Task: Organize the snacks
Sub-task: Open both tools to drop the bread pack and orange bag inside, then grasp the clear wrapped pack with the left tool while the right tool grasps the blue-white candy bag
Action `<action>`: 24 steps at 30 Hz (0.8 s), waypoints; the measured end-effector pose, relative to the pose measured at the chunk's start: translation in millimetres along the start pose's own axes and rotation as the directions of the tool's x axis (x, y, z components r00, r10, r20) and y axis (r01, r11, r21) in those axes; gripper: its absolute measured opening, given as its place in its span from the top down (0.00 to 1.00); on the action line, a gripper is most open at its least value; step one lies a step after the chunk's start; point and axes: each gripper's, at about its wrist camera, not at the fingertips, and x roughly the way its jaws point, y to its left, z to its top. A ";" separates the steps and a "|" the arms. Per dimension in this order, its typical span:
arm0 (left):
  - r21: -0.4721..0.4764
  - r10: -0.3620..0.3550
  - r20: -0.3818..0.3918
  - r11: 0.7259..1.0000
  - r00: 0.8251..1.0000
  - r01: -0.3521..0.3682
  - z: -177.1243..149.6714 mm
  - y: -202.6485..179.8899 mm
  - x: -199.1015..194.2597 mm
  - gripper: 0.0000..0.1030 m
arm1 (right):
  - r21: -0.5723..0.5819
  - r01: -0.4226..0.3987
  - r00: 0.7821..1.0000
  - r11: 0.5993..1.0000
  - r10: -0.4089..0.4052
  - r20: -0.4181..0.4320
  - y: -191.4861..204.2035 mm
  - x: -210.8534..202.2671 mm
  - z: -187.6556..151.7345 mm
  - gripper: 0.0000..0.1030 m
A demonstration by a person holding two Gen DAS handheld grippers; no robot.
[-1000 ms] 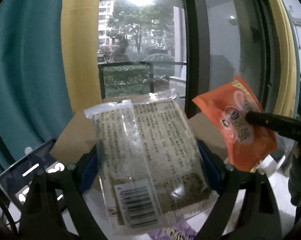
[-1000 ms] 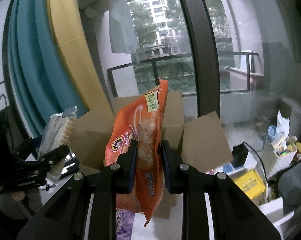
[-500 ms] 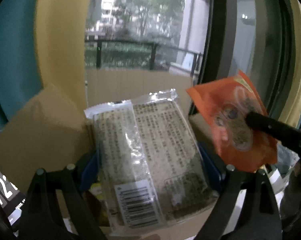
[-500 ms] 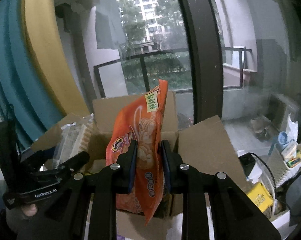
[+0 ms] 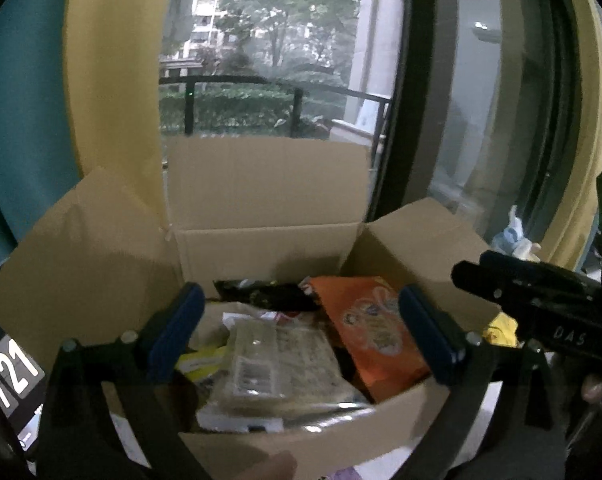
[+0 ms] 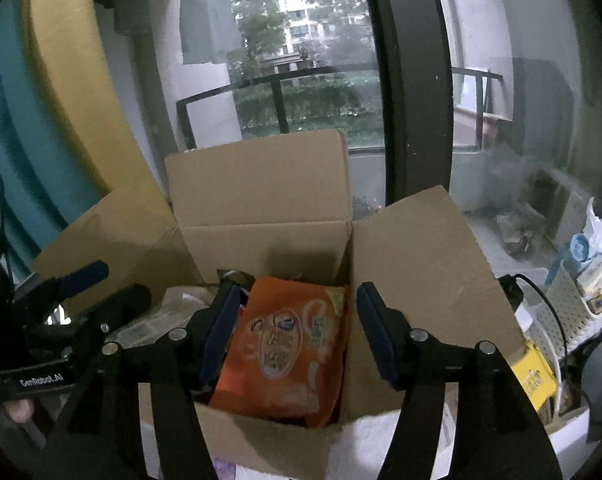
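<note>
An open cardboard box (image 5: 269,248) (image 6: 261,240) stands by the window. Inside lie a clear packet of crackers (image 5: 277,360), an orange snack bag (image 5: 373,332) (image 6: 285,344), a black packet (image 5: 269,292) and a yellow-white packet (image 5: 201,360). My left gripper (image 5: 301,332) is open and empty above the box's near side, over the clear packet. My right gripper (image 6: 297,332) is open and empty above the orange bag. Each gripper shows at the edge of the other's view: the right one in the left wrist view (image 5: 541,300), the left one in the right wrist view (image 6: 61,312).
The box flaps (image 6: 421,264) stand up around the opening. A phone screen (image 5: 5,376) lies at the left. A white perforated basket (image 6: 569,312) with small items and a yellow pack (image 6: 537,372) stand at the right. The window and curtains (image 5: 101,80) are behind the box.
Both grippers opened over the box. The clear cracker packet and the orange bag dropped from them and now lie inside the box.
</note>
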 end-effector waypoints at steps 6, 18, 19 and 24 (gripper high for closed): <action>0.037 -0.019 0.022 0.999 1.000 0.018 5.3 -26.4 -32.1 0.04 | -0.028 -0.017 1.000 0.999 0.018 0.026 3.1 -32.5 -3.5 0.38; 0.041 -0.043 -0.022 0.998 0.999 0.044 -15.4 -56.8 -84.8 0.04 | -0.057 -0.086 0.995 0.995 0.089 0.045 8.5 -102.6 -27.0 0.38; 0.055 -0.038 -0.023 0.998 0.999 0.039 -20.1 -60.8 -89.8 0.04 | -0.063 -0.098 0.994 0.993 0.101 0.043 9.0 -108.6 -31.1 0.38; 0.068 -0.043 -0.026 0.997 0.999 0.045 -42.5 -71.5 -117.4 0.04 | -0.103 -0.099 0.994 0.990 0.103 0.033 11.5 -132.3 -54.4 0.38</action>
